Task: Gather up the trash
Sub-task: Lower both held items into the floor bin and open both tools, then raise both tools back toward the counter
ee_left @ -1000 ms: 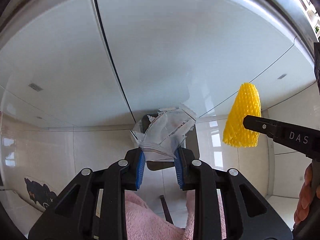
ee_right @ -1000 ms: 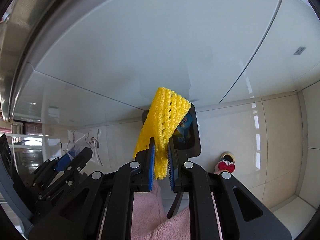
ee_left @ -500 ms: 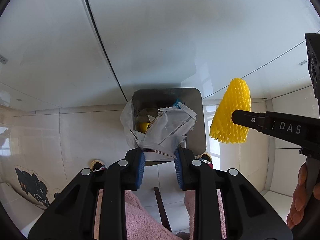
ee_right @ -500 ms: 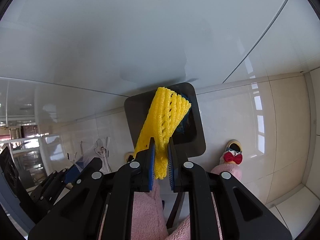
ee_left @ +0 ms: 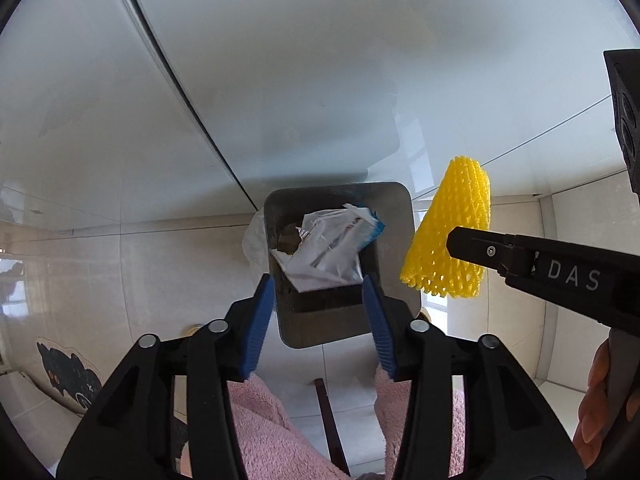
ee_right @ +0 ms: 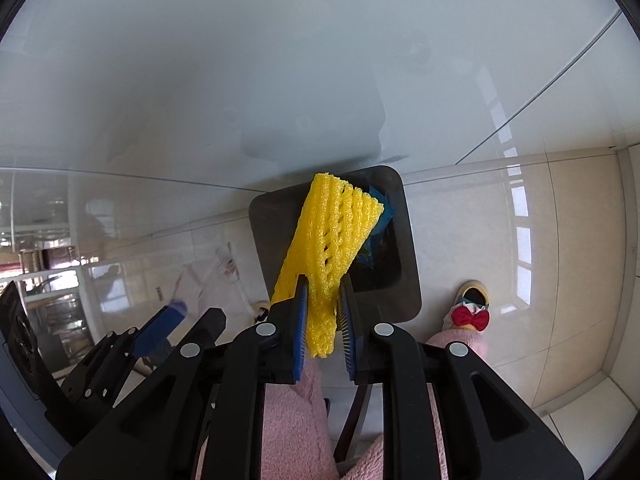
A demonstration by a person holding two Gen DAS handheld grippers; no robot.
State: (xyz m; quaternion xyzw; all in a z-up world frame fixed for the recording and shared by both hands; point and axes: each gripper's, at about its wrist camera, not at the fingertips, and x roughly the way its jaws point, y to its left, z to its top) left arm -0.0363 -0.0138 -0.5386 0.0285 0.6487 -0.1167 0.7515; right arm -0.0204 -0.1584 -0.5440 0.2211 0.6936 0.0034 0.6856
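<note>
A dark square trash bin point(ee_left: 394, 280) stands on the tiled floor against white cabinets, below both grippers. My left gripper point(ee_left: 320, 320) is open above it. A crumpled white plastic wrapper point(ee_left: 326, 254) with a blue edge is free of the pads, over the bin's mouth. My right gripper point(ee_right: 323, 322) holds a yellow foam fruit net point(ee_right: 332, 240) over the bin point(ee_right: 404, 276), its pads slightly parted around the net. The net point(ee_left: 452, 240) and right gripper also show at the right of the left wrist view.
White cabinet doors point(ee_left: 280, 80) fill the upper view. Beige floor tiles point(ee_right: 500, 248) surround the bin. My pink fuzzy trouser legs point(ee_left: 260, 432) and a slipper with a red bow point(ee_right: 472, 314) are below. A cat sticker point(ee_left: 68, 376) lies at the lower left.
My left gripper has opened and let go of the white wrapper, which drops toward the bin. Both grippers have come closer over the bin. The right pads have parted a little.
</note>
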